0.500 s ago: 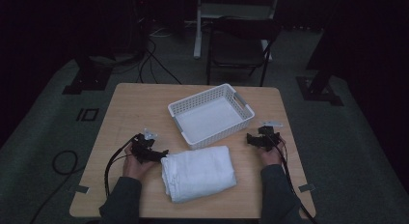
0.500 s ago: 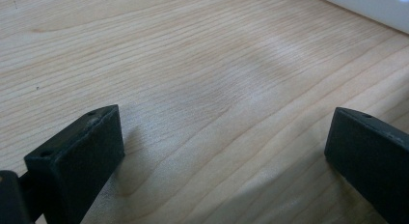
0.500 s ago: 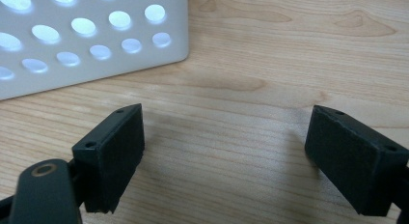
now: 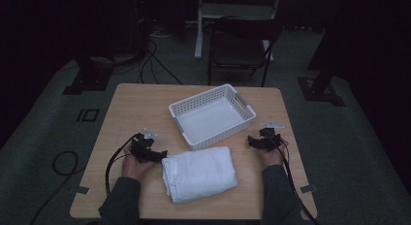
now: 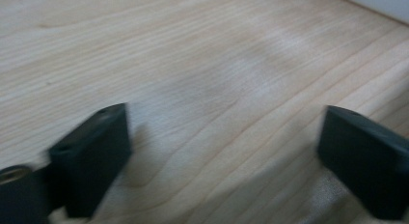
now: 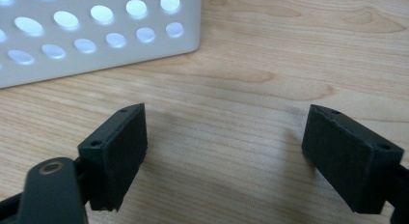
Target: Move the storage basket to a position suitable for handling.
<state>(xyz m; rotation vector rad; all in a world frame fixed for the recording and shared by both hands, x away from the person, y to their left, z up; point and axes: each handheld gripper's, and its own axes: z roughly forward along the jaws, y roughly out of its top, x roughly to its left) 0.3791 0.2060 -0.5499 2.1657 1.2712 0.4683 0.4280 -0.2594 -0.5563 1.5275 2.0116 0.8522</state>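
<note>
Stage, as judged: approach, nothing grasped yet. Left gripper (image 4: 161, 154) released, jaws spread wide over bare light wooden table (image 4: 131, 108), just beside the 9 o'clock edge of the folded white cloth towel (image 4: 199, 173). Right gripper (image 4: 252, 141) likewise released, at 3 o'clock of the towel, near the white perforated plastic basket (image 4: 212, 116) at 12 o'clock. Next move, probably: close in on both towel edges, pinch, lift toward the basket. Count: one towel, one basket, two grippers.

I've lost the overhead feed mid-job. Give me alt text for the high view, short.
A folded white towel lies near the front edge of a wooden table, with an empty white perforated basket just behind it. A person's hands rest on the table at either side, the left gripper right beside the towel's left edge, the right gripper apart from it.
</note>
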